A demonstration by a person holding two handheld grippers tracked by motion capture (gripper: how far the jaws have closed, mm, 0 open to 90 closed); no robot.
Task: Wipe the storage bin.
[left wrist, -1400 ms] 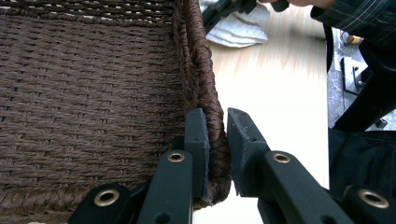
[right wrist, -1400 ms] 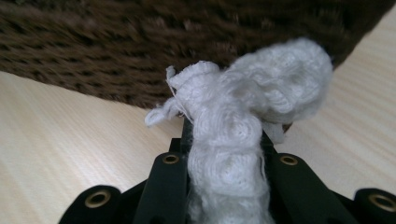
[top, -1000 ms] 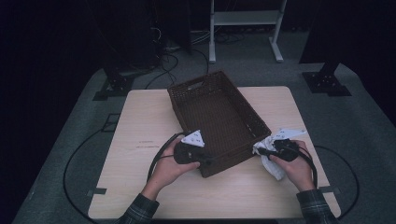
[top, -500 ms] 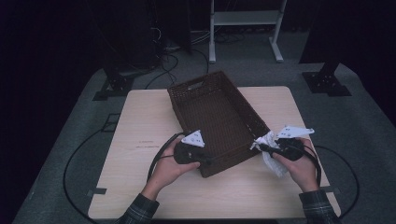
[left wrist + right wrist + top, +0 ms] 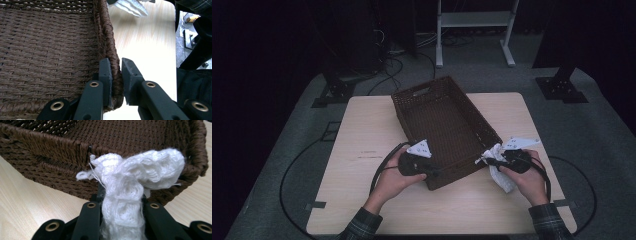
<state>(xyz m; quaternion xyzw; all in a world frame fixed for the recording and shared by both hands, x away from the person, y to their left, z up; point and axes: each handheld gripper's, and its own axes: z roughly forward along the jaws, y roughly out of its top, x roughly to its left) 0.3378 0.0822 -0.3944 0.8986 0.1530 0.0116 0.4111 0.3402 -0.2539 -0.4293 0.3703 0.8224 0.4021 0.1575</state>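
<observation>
A white knitted cloth [image 5: 130,185] is being pinched between the jaws of the right tongs [image 5: 501,161], bunched above them and hanging below onto the surface [image 5: 362,130], just beside the near right corner of the brown woven basket [image 5: 437,120]. The basket's near wall is being clamped by the left tongs [image 5: 116,71], one jaw inside and one outside the rim.
</observation>
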